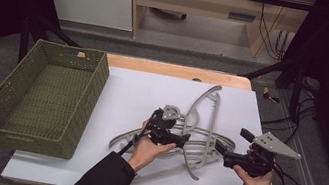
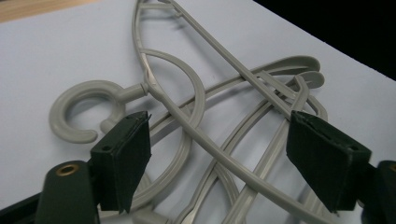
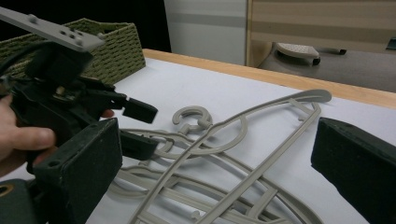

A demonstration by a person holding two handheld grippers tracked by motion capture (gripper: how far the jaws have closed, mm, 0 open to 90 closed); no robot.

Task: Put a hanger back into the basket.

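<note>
Hangers [image 1: 198,133] lie tangled mid-worktop [image 1: 127,91], the left gripper [image 2: 217,156] over them, fingers spread astride one bar, pinching nothing. Right gripper [image 3: 212,179] waits beside, fingers spread. Lifting one hanger would likely drag its hooked neighbours along.

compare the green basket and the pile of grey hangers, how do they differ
The green basket is woven, deep and boxy; the grey hangers are smooth plastic, thin and flat. The basket sits at the left edge of the white table top, away from both grippers; the hangers lie tangled across one another, with the left gripper open over them and the right gripper open beside them. The basket holds nothing visible. Both rest on the same table top.
</note>
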